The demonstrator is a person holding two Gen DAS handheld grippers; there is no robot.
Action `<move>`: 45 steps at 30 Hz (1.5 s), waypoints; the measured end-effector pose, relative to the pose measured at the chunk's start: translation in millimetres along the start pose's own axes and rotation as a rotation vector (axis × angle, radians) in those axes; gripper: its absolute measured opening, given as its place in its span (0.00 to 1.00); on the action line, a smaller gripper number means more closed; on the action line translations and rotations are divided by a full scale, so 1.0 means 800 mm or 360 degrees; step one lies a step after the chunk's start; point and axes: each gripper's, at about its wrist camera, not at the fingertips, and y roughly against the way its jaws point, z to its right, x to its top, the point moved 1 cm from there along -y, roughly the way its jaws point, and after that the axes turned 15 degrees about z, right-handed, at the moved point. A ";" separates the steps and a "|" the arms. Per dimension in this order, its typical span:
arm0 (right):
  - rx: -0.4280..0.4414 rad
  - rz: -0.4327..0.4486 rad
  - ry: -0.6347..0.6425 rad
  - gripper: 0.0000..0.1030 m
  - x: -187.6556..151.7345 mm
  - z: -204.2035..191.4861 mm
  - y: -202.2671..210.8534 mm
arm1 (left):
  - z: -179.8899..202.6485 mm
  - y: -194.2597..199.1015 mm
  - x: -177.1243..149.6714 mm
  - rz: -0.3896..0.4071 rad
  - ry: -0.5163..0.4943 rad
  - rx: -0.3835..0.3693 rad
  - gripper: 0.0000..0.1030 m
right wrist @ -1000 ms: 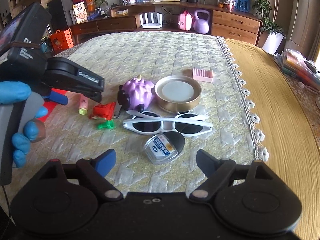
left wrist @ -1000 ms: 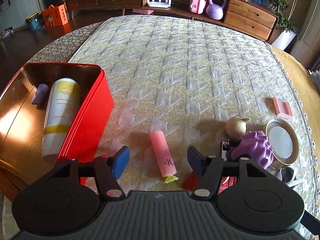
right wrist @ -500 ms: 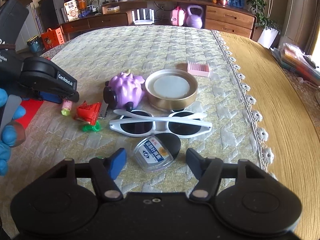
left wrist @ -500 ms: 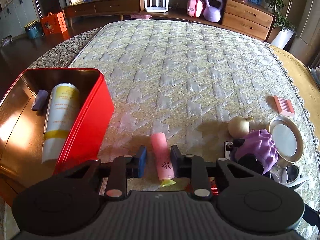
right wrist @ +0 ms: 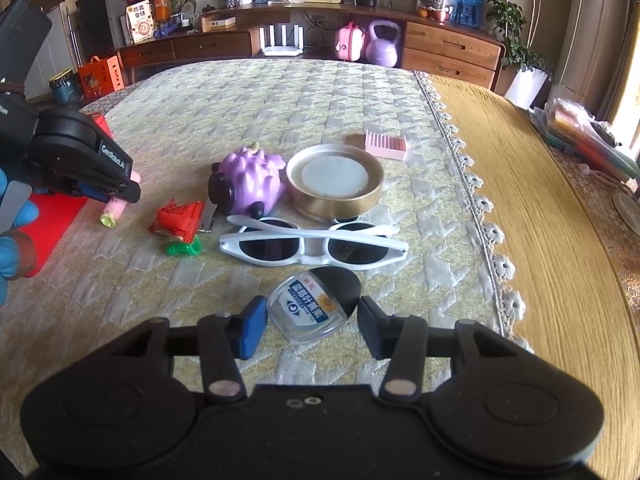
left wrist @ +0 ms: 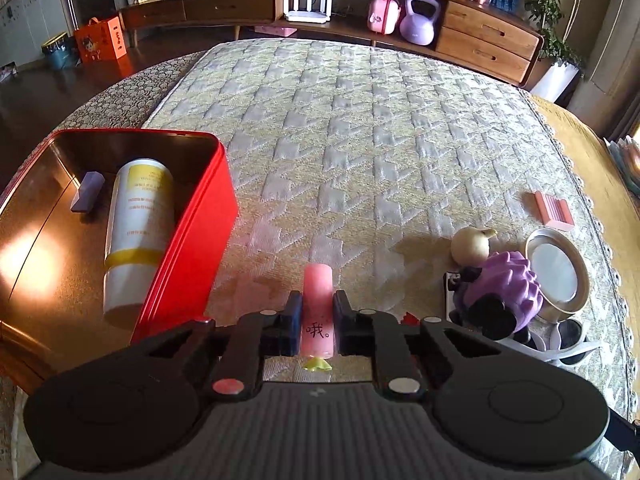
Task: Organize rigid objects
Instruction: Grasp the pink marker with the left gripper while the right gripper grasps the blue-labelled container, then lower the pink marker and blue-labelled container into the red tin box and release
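Observation:
My left gripper is shut on a pink tube with a yellow-green cap, just right of the open red tin. The tin holds a white-and-yellow bottle and a small purple block. In the right wrist view the left gripper holds the tube at the far left. My right gripper is open around a clear round case with a blue label, its pads apart from it on either side.
White sunglasses, a gold round tin, a purple toy, a pink comb, a red packet and a green clip lie on the quilted cloth. The table's lace edge runs at right.
My left gripper closed on the pink tube. My right gripper moved forward and narrowed around the clear round case.

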 end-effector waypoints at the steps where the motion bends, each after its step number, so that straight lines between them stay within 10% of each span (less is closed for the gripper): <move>1: 0.0005 0.0008 0.0004 0.47 0.002 -0.001 0.005 | 0.000 0.004 0.000 -0.0009 0.0001 -0.0020 0.15; 21: 0.0131 0.0186 0.0116 0.47 0.051 -0.049 0.102 | -0.046 0.106 0.033 0.0014 -0.0175 -0.0257 0.15; 45: 0.0448 0.0230 0.0345 0.47 0.111 -0.219 0.067 | -0.221 0.116 0.078 0.0092 -0.0106 -0.0127 0.15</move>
